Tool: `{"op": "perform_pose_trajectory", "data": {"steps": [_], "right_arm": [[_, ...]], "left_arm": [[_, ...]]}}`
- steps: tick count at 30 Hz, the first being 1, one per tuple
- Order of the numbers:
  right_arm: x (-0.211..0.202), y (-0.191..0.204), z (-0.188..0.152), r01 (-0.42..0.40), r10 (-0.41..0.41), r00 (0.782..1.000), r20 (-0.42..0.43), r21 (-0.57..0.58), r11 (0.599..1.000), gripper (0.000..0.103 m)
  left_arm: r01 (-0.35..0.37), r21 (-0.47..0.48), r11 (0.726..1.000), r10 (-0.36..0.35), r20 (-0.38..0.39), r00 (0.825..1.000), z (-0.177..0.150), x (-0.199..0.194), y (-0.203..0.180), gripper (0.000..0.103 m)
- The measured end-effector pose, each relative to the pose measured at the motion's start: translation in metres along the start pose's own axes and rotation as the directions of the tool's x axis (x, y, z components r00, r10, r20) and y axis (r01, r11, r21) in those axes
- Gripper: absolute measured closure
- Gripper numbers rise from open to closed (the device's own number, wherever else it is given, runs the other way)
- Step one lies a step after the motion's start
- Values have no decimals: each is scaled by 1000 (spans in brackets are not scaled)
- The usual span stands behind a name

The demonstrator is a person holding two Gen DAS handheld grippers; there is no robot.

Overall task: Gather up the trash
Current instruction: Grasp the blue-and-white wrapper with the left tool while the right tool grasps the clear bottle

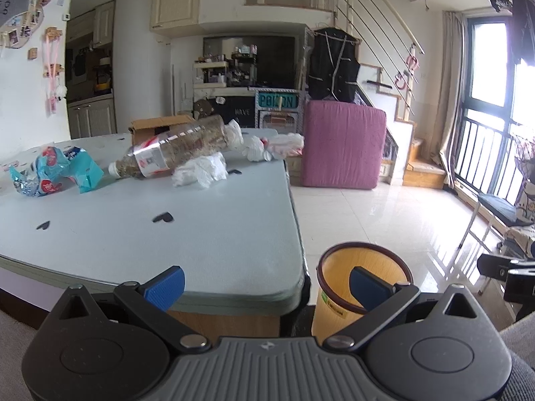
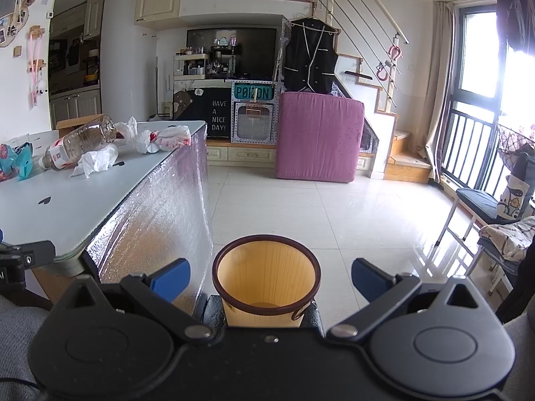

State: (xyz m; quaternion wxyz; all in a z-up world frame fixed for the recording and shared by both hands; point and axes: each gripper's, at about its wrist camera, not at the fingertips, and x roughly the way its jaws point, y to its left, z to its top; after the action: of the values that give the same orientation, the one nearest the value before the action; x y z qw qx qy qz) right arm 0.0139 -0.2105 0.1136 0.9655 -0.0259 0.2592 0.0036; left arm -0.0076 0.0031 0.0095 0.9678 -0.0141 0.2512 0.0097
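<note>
Trash bin (image 2: 265, 277) empty on floor beside table (image 2: 67, 200); both hand-held grippers (image 1: 265, 284) (image 2: 271, 279) spread apart, holding nothing.

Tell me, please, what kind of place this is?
Probably a loft flat's living room: a staircase climbs to an upper level, a TV stands by the far wall, and kitchen cabinets show at left.

Place: a lived-in home, a split-level flat.
Stairs: wooden staircase with metal railing (image 2: 378, 77) up to a loft.
Kitchen: cream cabinets (image 1: 90, 118) in a side nook.
Living area: black television screen (image 2: 234, 50), folded pink mattress (image 2: 319, 137), glossy white tiled floor (image 2: 334, 217).
Clothing: black waistcoat on a hanger (image 2: 309, 56).
Window: tall balcony window with beige curtain (image 2: 441, 83).
</note>
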Motion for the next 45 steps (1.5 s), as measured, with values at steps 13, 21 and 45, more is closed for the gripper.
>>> {"op": "perform_pose_trajectory", "data": {"steps": [13,21,45], "right_arm": [[18,22,33,-110,112,993,45,-42,993,0],[51,73,69,-221,226,972,70,-75,973,0],[250,241,215,-664,672,738,-55,-233,710,0]], "left_arm": [[-104,-123,987,111,52,992,20,3,64,0],[-222,-173,959,240,88,967,47,19,141,0],[-337,-434,835,372,-6,928,141,140,339,0]]}}
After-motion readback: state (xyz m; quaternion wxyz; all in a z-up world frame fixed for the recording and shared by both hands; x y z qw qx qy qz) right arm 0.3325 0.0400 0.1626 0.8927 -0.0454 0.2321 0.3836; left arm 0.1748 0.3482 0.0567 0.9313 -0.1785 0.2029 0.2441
